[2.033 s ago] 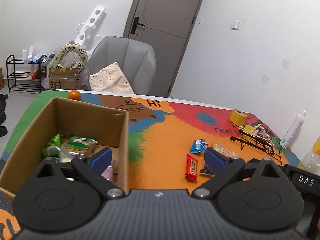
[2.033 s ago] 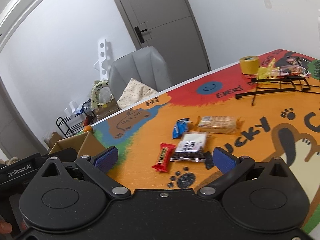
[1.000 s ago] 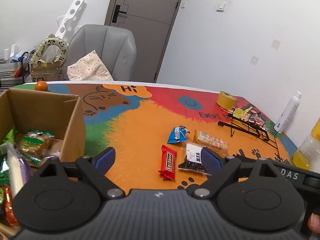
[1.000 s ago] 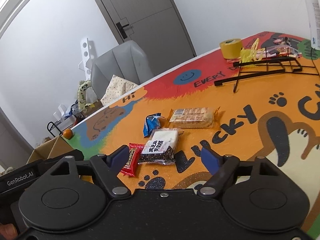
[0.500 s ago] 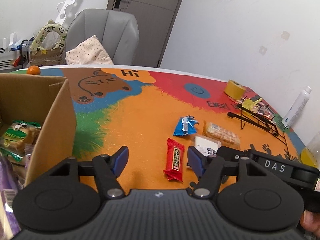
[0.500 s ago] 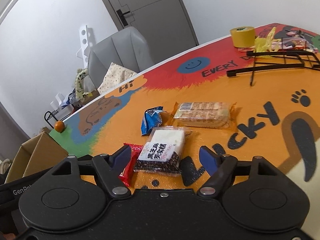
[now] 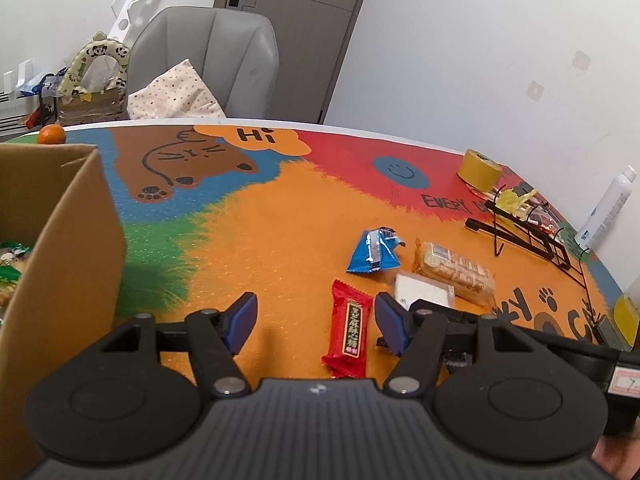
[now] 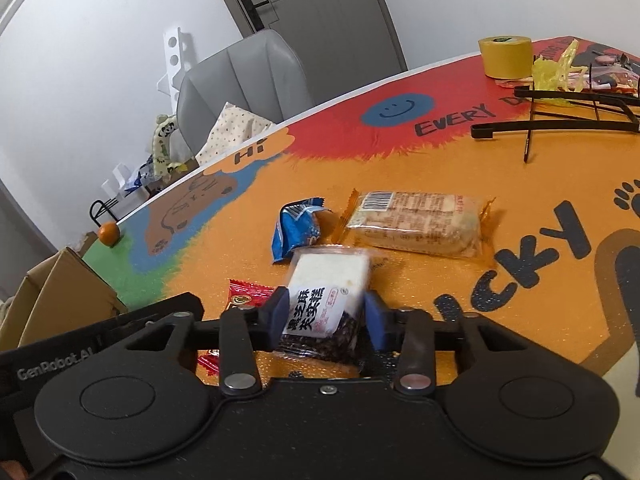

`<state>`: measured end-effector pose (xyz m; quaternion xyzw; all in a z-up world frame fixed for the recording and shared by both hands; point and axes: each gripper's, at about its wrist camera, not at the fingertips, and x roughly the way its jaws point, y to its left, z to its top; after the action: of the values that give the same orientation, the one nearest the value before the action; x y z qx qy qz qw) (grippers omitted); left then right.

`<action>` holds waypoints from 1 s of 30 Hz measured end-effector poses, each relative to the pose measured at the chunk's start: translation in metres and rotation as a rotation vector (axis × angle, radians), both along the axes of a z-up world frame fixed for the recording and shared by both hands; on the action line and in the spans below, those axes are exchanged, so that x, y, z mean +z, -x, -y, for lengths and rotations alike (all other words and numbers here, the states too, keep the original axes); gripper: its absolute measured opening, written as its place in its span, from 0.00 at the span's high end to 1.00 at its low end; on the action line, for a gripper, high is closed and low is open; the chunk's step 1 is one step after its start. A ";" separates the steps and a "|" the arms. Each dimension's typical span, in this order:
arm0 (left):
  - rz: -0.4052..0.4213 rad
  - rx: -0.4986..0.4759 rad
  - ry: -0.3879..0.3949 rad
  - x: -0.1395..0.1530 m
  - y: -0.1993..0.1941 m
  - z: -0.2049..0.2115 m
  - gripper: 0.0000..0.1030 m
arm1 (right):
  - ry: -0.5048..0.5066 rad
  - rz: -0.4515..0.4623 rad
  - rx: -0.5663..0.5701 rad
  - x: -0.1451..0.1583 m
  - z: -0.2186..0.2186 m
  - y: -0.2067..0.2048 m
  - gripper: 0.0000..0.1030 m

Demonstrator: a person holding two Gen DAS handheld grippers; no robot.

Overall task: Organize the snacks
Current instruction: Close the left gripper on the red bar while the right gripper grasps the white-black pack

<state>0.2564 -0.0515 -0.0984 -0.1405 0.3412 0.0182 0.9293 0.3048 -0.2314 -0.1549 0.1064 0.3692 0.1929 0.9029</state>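
Observation:
Several snacks lie on the colourful table mat (image 7: pixel 260 240). Between the fingers of my open left gripper (image 7: pixel 316 320) is a red bar (image 7: pixel 348 332), nearer the right finger, and neither pad presses on it. My right gripper (image 8: pixel 326 316) is closing on a white-and-black cake packet (image 8: pixel 324 292), with both blue pads against its sides. Just beyond lie a blue packet (image 8: pixel 296 232) and a clear cracker packet (image 8: pixel 416 220). At the left, the cardboard box (image 7: pixel 72 240) holds several snacks, mostly hidden by its wall.
At the far right stand a yellow tape roll (image 7: pixel 478 170), a black wire rack (image 7: pixel 532 236) and a white bottle (image 7: pixel 608 208). An orange (image 7: pixel 51 135) sits at the far left edge. A grey chair (image 7: pixel 208 60) stands behind the table.
Both grippers came down and forward onto the snacks. The left jaws narrowed around the red bar. The right jaws closed in on the cake packet.

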 end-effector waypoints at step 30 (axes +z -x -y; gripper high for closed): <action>-0.038 -0.041 -0.115 -0.028 -0.019 0.043 0.80 | 0.108 0.098 -0.069 0.014 0.032 0.021 0.27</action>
<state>0.2755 -0.0944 -0.1259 -0.0796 0.3600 0.0213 0.9293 0.2837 -0.2633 -0.1409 0.0608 0.3307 0.1463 0.9303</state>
